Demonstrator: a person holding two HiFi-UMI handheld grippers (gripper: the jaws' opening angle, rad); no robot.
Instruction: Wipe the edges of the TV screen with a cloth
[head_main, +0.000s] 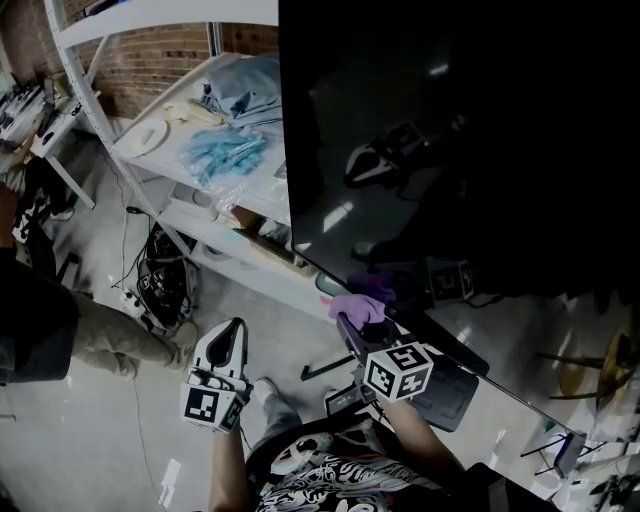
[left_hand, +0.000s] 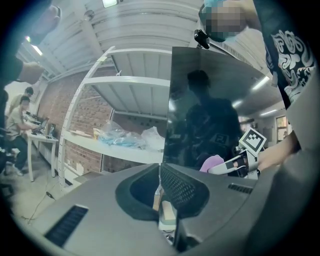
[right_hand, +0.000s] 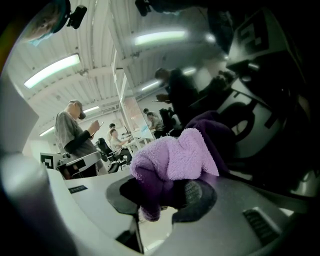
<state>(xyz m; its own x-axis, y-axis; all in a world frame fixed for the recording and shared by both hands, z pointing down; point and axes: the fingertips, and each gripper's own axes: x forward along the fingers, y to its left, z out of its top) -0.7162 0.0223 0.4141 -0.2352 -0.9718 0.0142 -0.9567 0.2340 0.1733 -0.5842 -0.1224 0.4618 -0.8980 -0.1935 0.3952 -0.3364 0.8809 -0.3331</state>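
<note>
Head view: right gripper (head_main: 348, 318) grips cloth (head_main: 360, 306) (purple).

Can't see much of the pads (right_hand: 196, 192) of the right gripper (right_hand: 162, 197) under the purple cloth (right_hand: 172, 157), can't find the top or far side of the TV screen (head_main: 460, 130) past the head view's edge, can't name the bagged blue clutter (head_main: 228, 152) beyond the left gripper (head_main: 228, 340).

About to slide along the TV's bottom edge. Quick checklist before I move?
1. Cloth clamped in the right gripper's jaws: ok.
2. Cloth at the TV's bottom edge: ok.
3. Left gripper shut, empty, away from the TV: ok.
4. Edge ahead free of obstacles: cannot tell, too dark.
</note>
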